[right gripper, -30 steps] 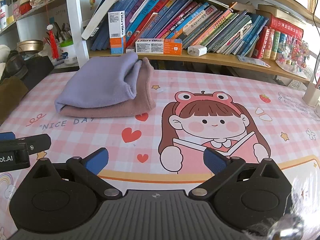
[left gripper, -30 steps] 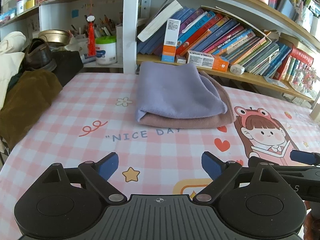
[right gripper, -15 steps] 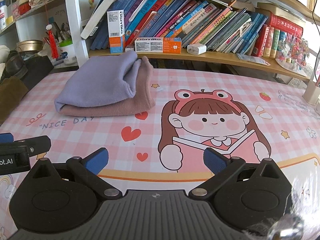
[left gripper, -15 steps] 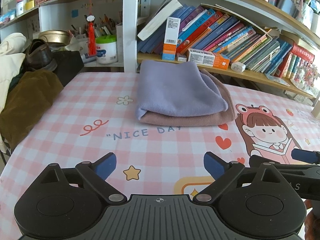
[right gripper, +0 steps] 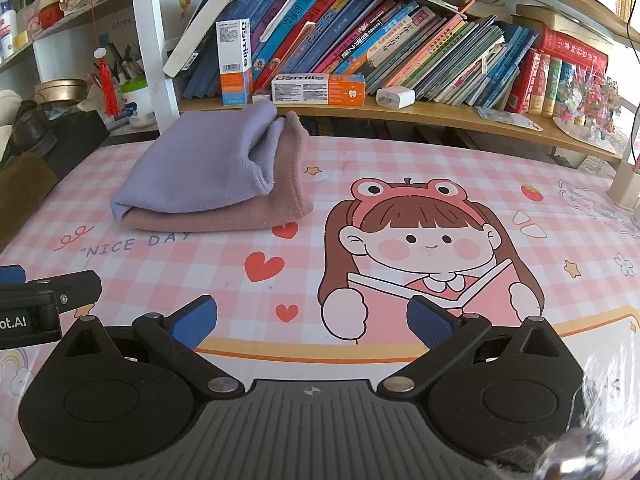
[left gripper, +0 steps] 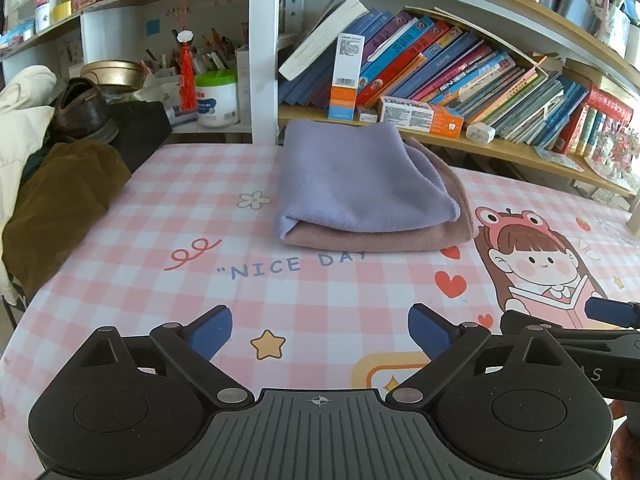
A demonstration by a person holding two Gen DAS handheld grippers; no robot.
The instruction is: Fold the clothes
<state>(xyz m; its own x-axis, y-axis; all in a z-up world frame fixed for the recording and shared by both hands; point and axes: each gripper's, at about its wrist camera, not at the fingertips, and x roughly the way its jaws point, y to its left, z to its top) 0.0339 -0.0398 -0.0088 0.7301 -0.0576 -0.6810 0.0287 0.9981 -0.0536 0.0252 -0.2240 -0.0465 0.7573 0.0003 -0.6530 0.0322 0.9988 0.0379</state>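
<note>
Both cameras sit low over the near edge of the bench (left gripper: 120, 280), each looking forward between its own tongs toward the bookshelf (right gripper: 440, 116) at the back. The left view faces the bench's left half, the right view its right half. The 2 views share the folded clothes (left gripper: 360, 184) (right gripper: 208, 172), the "NICE DAY" print and the cartoon girl, all well ahead.
</note>
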